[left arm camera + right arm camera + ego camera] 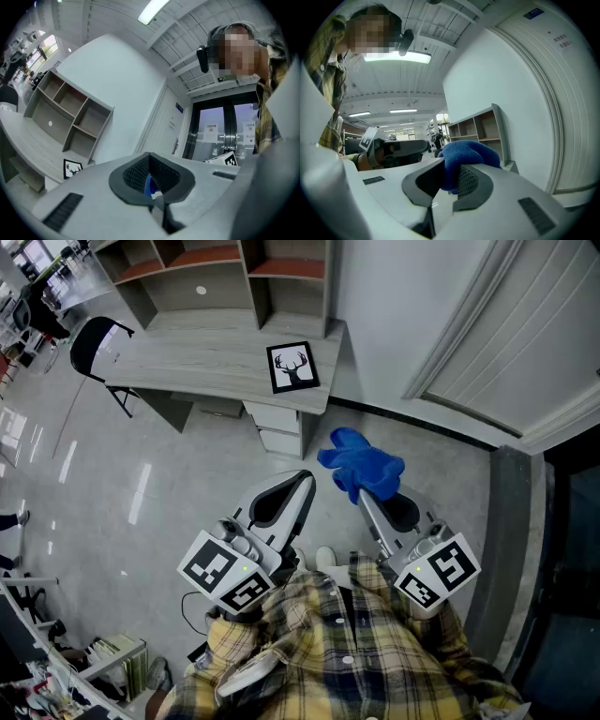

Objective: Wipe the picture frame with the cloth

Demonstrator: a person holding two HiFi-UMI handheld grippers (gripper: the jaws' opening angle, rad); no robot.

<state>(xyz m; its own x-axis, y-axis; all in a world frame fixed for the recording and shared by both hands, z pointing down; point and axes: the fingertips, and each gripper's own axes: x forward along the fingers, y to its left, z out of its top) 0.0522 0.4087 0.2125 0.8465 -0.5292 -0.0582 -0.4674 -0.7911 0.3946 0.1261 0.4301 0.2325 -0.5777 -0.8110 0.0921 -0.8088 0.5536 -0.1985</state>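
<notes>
Head view: the picture frame [292, 367], with a black stag print on white, lies flat at the near right corner of a pale wood desk [206, 357], by the wall. An open shelf unit [216, 277] stands at the desk's 12 o'clock edge; a black chair [94, 338] sits at its 9 o'clock end. Both grippers are held level over the grey floor, close to a plaid shirt [356, 652] and well apart from the frame. Right gripper [367, 498]: jaws clamped on the blue cloth [361, 463], which bunches up and spills past the tips toward 12 o'clock. Its own view confirms this, with the pads pressed into the cloth's fold. Left gripper [300, 482]: jaws closed together, holding nothing; a sliver of blue shows at the pad seam in its own view. The frame sits at roughly 12 o'clock from the left tips and 11 o'clock from the cloth. In the left gripper view the frame appears at 9 o'clock of the jaws, far off on the desk.
</notes>
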